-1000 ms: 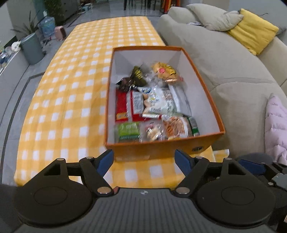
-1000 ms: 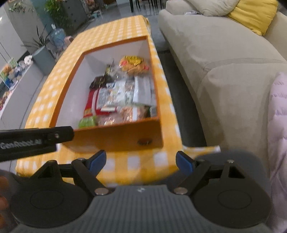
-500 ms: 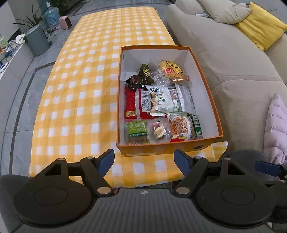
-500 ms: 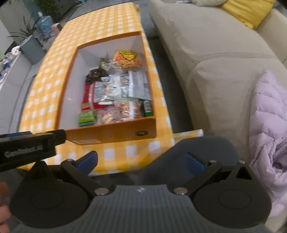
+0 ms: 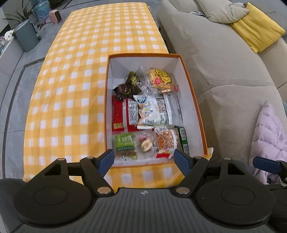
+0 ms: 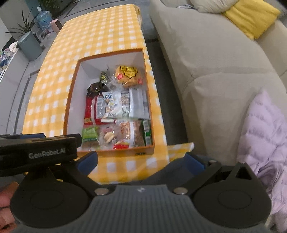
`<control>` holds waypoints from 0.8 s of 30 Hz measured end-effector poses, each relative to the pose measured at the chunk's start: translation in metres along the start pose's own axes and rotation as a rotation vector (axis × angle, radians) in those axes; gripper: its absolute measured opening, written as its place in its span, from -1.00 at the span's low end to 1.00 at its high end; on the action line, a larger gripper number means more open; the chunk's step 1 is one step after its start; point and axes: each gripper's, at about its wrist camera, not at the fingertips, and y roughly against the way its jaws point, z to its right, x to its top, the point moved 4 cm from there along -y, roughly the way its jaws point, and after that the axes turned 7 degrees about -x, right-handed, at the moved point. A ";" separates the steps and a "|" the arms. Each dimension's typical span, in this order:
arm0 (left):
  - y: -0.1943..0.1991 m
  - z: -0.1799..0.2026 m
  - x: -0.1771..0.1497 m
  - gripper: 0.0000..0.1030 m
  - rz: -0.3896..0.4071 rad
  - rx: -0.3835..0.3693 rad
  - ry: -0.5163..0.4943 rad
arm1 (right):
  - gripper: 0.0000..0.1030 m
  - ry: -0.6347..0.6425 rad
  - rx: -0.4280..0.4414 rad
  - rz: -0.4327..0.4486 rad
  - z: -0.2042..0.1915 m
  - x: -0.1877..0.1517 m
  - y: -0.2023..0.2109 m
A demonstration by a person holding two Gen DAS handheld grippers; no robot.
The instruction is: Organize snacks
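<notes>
An orange box (image 5: 200, 114) with a white inside stands on the yellow checked tablecloth (image 5: 71, 100), near its front right corner. Several snack packets lie in it: a yellow one (image 5: 161, 80) at the back, dark wrappers (image 5: 129, 84), a red one (image 5: 118, 114), a white one (image 5: 152, 111) and a green one (image 5: 124, 143) at the front. My left gripper (image 5: 144, 158) hangs open and empty above the box's near wall. My right gripper (image 6: 141, 161) is open wide and empty, above the table's front edge near the box (image 6: 70, 100). The left gripper's black body (image 6: 35, 152) shows at its left.
A beige sofa (image 5: 224, 75) runs along the table's right side, with a yellow cushion (image 5: 256, 30) and a lilac quilted garment (image 5: 269, 136). A grey bin (image 5: 26, 35), a plant and a pink object (image 5: 55, 15) stand on the floor at far left. A hand (image 6: 5, 206) shows bottom left.
Both grippers have risen and drawn back, so the box is seen more from above and farther off. The right gripper's jaws have spread wider. The snacks have not moved.
</notes>
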 end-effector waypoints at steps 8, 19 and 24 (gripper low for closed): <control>-0.003 -0.002 0.010 0.72 0.008 0.010 -0.022 | 0.93 -0.031 0.029 -0.012 -0.003 0.012 -0.008; -0.014 -0.005 0.012 0.72 -0.005 0.001 -0.018 | 0.93 -0.039 0.022 -0.045 -0.008 0.014 -0.018; -0.014 -0.005 0.012 0.71 -0.007 -0.003 -0.017 | 0.93 -0.021 -0.009 -0.026 -0.009 0.016 -0.016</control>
